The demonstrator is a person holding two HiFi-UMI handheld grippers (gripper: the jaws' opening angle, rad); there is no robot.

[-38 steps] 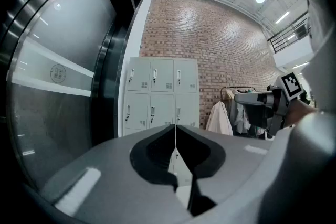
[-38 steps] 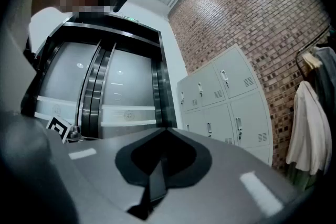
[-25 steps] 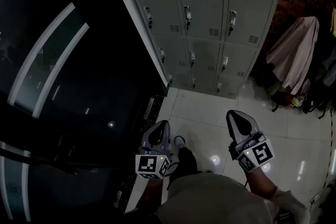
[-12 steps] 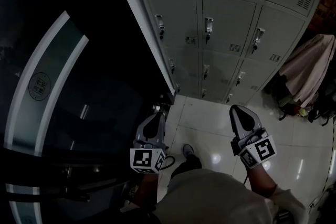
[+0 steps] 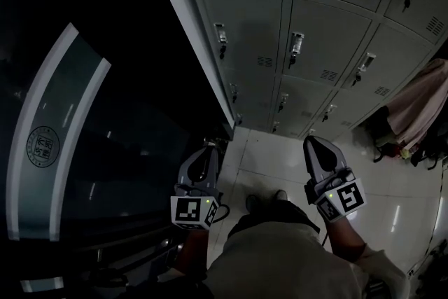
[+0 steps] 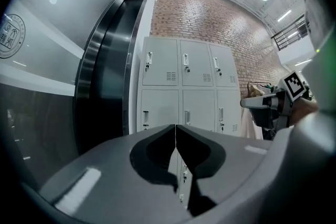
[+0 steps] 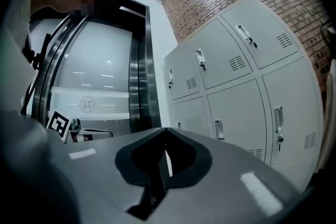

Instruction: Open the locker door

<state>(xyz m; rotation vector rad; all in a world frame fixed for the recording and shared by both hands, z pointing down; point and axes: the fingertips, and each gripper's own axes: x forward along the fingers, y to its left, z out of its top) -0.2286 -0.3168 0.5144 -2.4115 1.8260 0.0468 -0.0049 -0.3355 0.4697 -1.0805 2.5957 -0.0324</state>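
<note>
A grey locker bank (image 5: 308, 31) stands ahead with several shut doors, each with a small latch handle (image 5: 297, 45). My left gripper (image 5: 204, 154) is held low over the floor, short of the lockers' left corner, jaws shut and empty. Level with it, my right gripper (image 5: 315, 145) is also shut with nothing in it. In the left gripper view the shut jaws (image 6: 175, 126) point at the locker doors (image 6: 184, 68), some way off. The right gripper view shows its shut tips (image 7: 166, 130) in front of the lockers (image 7: 247, 92), seen at an angle.
A dark glass wall (image 5: 84, 101) with pale stripes and a round emblem (image 5: 43, 145) fills the left. Clothes (image 5: 420, 108) hang to the right of the lockers. Pale glossy floor tiles (image 5: 273, 157) lie below. A brick wall (image 6: 210, 18) rises behind the lockers.
The lockers have come nearer and larger in the head view as the person stepped forward. Both grippers kept their places in the view and stayed shut.
</note>
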